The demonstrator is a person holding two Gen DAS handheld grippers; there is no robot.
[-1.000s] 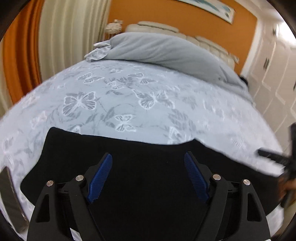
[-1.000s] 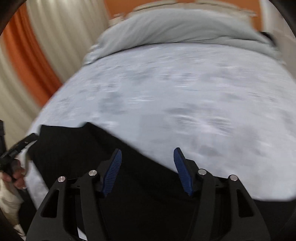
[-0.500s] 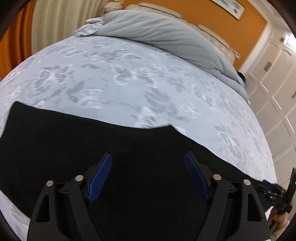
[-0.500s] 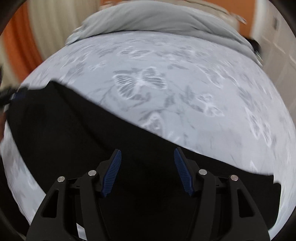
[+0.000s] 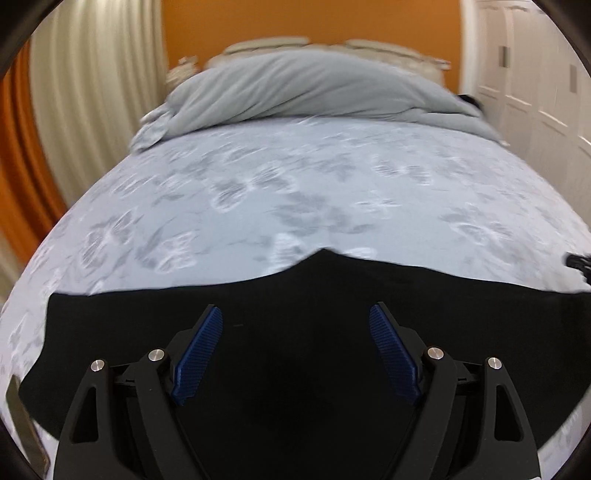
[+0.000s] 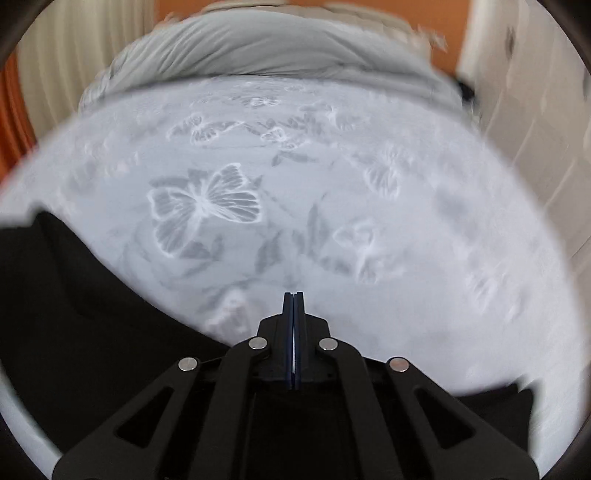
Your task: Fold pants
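Jaws on the left gripper (image 5: 296, 317) are standing spread wide apart, the blue ribbed fingers (image 5: 199, 354) gripping nothing and hanging over the black pants (image 5: 295, 295). On the right gripper (image 6: 293, 299) the jaws are pressed fully together, the two pads meeting along a thin seam — whether any cloth is pinched between them I cannot tell, since the tips are showing against pale sheet rather than dark fabric.

Those pants are lying spread flat across the near end of the bed (image 5: 332, 177), a broad dark band running from side to side. In the left wrist view their far edge is rising to a small peak near the middle and the fabric is filling the lower part of the frame beneath the gripper. In the right wrist view the same black cloth (image 6: 74, 295) is sweeping from the left edge down under the gripper, with a small corner showing at the lower right.

A pale bedsheet printed with grey and white butterflies is covering the bed — one large butterfly (image 6: 203, 210) is sitting clearly ahead of the right gripper. A rumpled grey duvet (image 5: 314, 92) is lying bunched along the head of the bed. Behind it an orange wall (image 5: 295, 18) is showing, with cream curtains (image 5: 92, 92) at the left and white panelled doors (image 5: 535, 81) at the right.
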